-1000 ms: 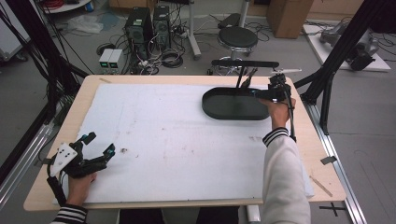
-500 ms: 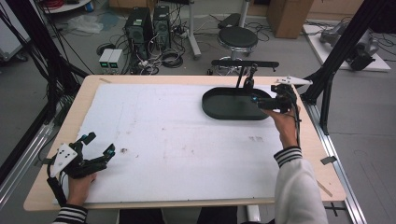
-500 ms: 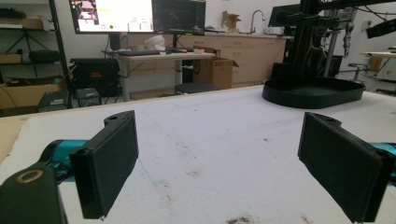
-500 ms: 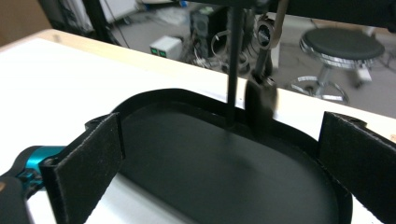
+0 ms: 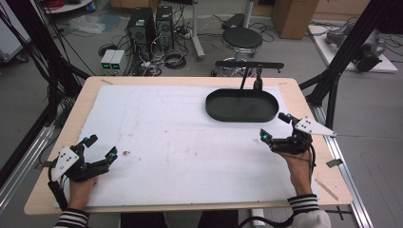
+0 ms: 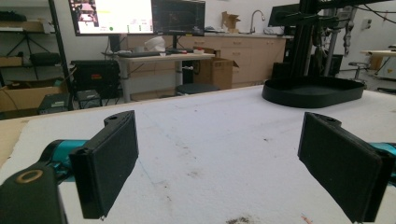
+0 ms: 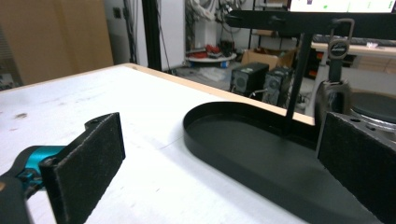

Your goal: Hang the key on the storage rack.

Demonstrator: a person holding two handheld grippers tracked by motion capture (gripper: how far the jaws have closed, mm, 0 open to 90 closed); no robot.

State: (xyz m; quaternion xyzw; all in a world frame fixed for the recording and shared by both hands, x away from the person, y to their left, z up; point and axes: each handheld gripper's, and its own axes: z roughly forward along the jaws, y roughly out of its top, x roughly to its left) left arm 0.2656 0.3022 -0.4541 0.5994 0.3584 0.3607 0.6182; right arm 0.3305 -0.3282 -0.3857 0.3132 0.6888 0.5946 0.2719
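Observation:
A black oval tray (image 5: 241,105) lies at the back right of the white-covered table (image 5: 180,142); it looks empty. In the right gripper view the tray (image 7: 261,154) sits just ahead of the jaws. My right gripper (image 5: 274,127) hovers near the table's right edge, in front of the tray, open with nothing between its fingers. My left gripper (image 5: 100,146) rests at the front left corner, open and empty. From the left gripper view the tray (image 6: 313,91) lies far across the table.
A black stand with a horizontal bar (image 5: 249,65) rises behind the tray, a small hanging piece (image 7: 337,49) on it. Small dark specks (image 5: 126,153) mark the white cover near the left gripper. Computers, cables and a stool (image 5: 242,38) stand on the floor beyond the table.
My right gripper has drawn back from the tray's right end toward the front right of the table. The left gripper has stayed put.

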